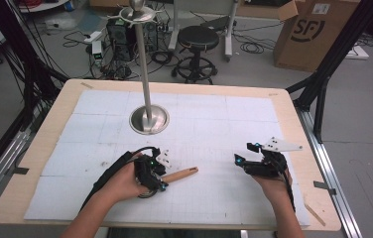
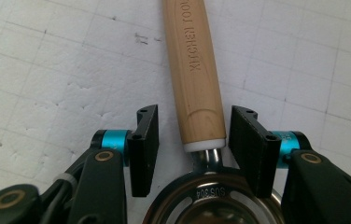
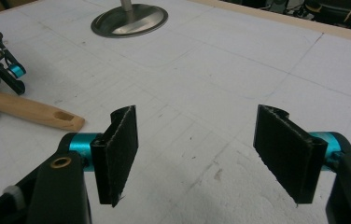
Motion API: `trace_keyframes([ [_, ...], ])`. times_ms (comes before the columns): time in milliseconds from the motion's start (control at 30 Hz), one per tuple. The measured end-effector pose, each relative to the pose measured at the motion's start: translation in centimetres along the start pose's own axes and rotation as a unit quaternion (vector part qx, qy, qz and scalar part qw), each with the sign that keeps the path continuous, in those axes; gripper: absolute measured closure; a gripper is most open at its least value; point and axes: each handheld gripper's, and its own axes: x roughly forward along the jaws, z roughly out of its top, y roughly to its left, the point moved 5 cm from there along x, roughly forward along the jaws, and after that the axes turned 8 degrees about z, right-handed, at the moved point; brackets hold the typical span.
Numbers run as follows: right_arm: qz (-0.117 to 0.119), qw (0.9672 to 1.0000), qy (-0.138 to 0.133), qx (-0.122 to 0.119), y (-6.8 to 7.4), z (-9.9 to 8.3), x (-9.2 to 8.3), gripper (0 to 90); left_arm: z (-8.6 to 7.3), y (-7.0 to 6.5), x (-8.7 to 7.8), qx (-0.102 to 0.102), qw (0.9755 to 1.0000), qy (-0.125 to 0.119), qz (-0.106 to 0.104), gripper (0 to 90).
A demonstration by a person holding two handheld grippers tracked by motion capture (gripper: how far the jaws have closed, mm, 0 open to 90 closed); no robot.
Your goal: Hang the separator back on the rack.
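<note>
Here, a kitchen tool with a wooden handle (image 2: 193, 70) is seen lying on the white gridded mat (image 1: 214, 124) that covers the table, on the person's left side near the front edge. The handle is stamped with lettering, and a steel neck joins it to a round metal head (image 2: 211, 196), of which just the upper rim is visible in the left gripper view. The left gripper (image 2: 190, 147) is placed over the lower end of the handle, one jaw on each side of it. A gap is visible between each pad and the wood, so the handle is straddled but not clamped. In the high view the left gripper (image 1: 157, 171) is held low on the mat by the left hand (image 1: 122, 181). The right gripper (image 3: 201, 154) is held well apart from the tool, jaws wide apart with nothing between them. A metal stand (image 1: 148, 119) with a round base is seen farther back on the mat.
</note>
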Motion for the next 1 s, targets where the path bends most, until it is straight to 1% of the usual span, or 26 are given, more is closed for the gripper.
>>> trace_keyframes([
  [67, 0.000, 1.0000, 0.001, -0.001, 0.0, 0.0, 0.1, 29.8, 0.2, -0.1, 0.0, 0.003, 0.9998, 0.017, 0.007, 54.2],
  [100, 0.001, 1.0000, 0.002, 0.001, 0.0, 0.0, 0.1, 29.9, 0.4, -0.2, 0.1, -0.003, 0.9997, 0.022, 0.011, 54.3],
  [133, 0.001, 1.0000, 0.002, 0.001, 0.0, 0.0, 0.1, 29.9, 0.5, -0.3, 0.1, -0.006, 0.9993, 0.034, 0.014, 54.4],
  [167, 0.002, 1.0000, 0.001, 0.000, 0.0, 0.0, 0.2, 29.9, 0.6, -0.3, 0.2, -0.006, 0.9990, 0.041, 0.015, 54.6],
  [200, 0.002, 1.0000, 0.001, -0.001, 0.0, 0.0, 0.2, 30.0, 0.8, -0.2, 0.2, -0.005, 0.9985, 0.052, 0.014, 54.7],
  [300, 0.002, 1.0000, 0.001, 0.001, 0.0, 0.0, 0.3, 30.2, 1.2, -0.2, 0.3, -0.007, 0.9974, 0.071, 0.009, 55.0],
  [367, 0.002, 1.0000, 0.000, 0.000, 0.1, 0.1, 0.3, 30.3, 1.3, -0.1, 0.3, 0.001, 0.9969, 0.078, 0.007, 55.6],
  [433, 0.003, 1.0000, -0.001, 0.000, 0.1, 0.1, 0.3, 30.4, 1.3, -0.1, 0.3, 0.001, 0.9969, 0.078, 0.007, 57.1],
  [467, 0.003, 1.0000, -0.002, 0.000, 0.1, 0.1, 0.3, 30.4, 1.3, -0.2, 0.2, 0.001, 0.9971, 0.076, 0.005, 59.5],
  [500, 0.003, 1.0000, -0.002, -0.001, 0.1, 0.1, 0.3, 30.4, 1.3, -0.1, 0.2, -0.001, 0.9975, 0.070, 0.000, 67.2],
  [600, 0.002, 1.0000, -0.001, 0.000, 0.0, 0.1, 0.3, 30.4, 1.0, 0.0, 0.2, 0.001, 0.9983, 0.058, -0.004, 68.6],
  [633, 0.003, 1.0000, -0.001, 0.001, 0.0, 0.1, 0.4, 30.4, 1.0, 0.1, 0.1, 0.005, 0.9983, 0.058, -0.006, 68.8],
  [700, 0.002, 1.0000, 0.001, 0.001, 0.1, 0.1, 0.4, 30.6, 0.9, 0.0, 0.1, 0.006, 0.9986, 0.052, -0.006, 68.9],
  [733, 0.002, 1.0000, 0.002, 0.000, 0.1, 0.1, 0.4, 30.6, 0.9, 0.1, 0.1, 0.010, 0.9986, 0.051, -0.007, 69.0],
  [767, 0.002, 1.0000, 0.001, 0.000, 0.1, 0.1, 0.4, 30.6, 0.9, 0.0, 0.1, 0.008, 0.9989, 0.046, -0.007, 69.0],
  [800, 0.002, 1.0000, 0.001, -0.001, 0.0, 0.1, 0.3, 30.6, 0.8, 0.1, 0.0, 0.013, 0.9989, 0.045, -0.008, 69.0],
  [833, 0.001, 1.0000, 0.001, 0.001, 0.1, 0.1, 0.3, 30.6, 0.8, 0.0, 0.0, 0.010, 0.9991, 0.041, -0.010, 69.1],
  [1000, -0.002, 1.0000, 0.003, 0.002, 0.0, -0.1, 0.1, 30.7, 0.6, 0.3, -0.4, 0.011, 0.9994, 0.028, -0.019, 69.2],
])
